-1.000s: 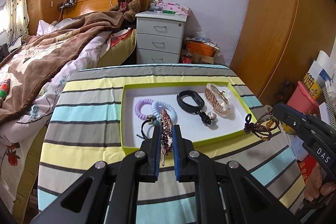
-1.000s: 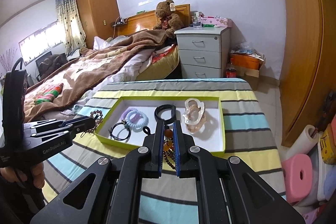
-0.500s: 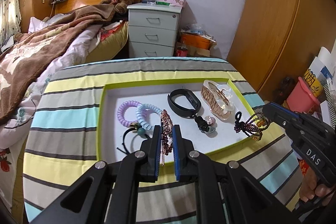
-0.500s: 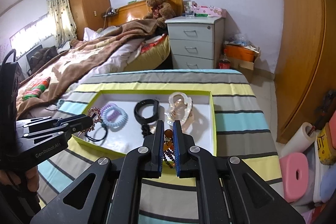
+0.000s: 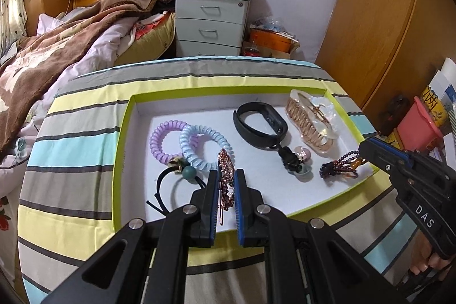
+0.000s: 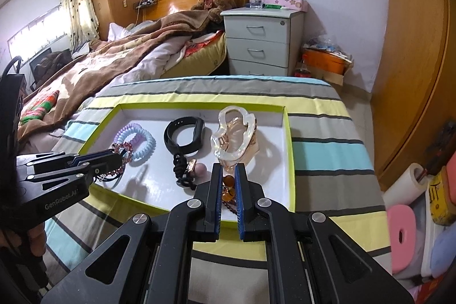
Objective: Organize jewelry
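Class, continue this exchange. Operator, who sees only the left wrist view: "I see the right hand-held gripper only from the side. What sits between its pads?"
Observer: The right wrist view shows the right hand-held gripper shut on a beaded bracelet, with amber beads between the blue pads.
Operator: Where is my left hand-held gripper's tip, seen from there?
Observer: The left hand-held gripper holds the rhinestone hair clip over the near left part of the tray.
Operator: What holds that gripper?
Observer: A hand grips its handle at the lower left edge of the picture.
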Demonstrator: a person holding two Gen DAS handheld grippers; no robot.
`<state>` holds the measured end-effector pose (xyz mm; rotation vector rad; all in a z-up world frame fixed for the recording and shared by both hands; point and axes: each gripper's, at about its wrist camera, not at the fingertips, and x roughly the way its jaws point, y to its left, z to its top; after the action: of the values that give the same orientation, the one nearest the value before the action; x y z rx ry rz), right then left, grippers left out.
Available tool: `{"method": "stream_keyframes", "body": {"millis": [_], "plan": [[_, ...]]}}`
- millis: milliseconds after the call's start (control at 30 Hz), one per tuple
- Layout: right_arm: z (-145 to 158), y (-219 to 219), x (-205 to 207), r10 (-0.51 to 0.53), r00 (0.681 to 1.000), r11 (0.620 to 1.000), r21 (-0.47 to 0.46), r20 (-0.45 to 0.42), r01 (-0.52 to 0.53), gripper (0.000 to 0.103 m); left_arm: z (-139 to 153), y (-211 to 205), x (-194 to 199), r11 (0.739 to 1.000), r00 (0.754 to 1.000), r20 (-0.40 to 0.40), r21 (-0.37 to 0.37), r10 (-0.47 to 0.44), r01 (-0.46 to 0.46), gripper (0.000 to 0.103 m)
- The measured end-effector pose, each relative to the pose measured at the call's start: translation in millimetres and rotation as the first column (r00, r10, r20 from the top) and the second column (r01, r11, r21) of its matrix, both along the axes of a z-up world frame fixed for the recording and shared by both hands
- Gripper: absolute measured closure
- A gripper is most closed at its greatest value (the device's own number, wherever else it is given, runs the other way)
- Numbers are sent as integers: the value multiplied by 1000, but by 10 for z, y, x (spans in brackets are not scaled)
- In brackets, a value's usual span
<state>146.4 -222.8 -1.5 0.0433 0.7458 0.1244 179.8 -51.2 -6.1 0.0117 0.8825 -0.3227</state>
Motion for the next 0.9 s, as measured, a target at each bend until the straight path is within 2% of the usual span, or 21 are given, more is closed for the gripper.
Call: {"method": "stream_keyframes", "body": {"millis": [300, 900], "plan": [[-92, 62, 54, 39, 999, 999, 1, -31, -39, 95, -71, 10, 39, 1000, 1000, -21, 2, 8, -8, 92], [-233, -35, 64, 2, 997, 1000, -16, -84, -3, 94, -96, 13, 31, 1000, 999, -37, 5, 15, -15, 89]]}}
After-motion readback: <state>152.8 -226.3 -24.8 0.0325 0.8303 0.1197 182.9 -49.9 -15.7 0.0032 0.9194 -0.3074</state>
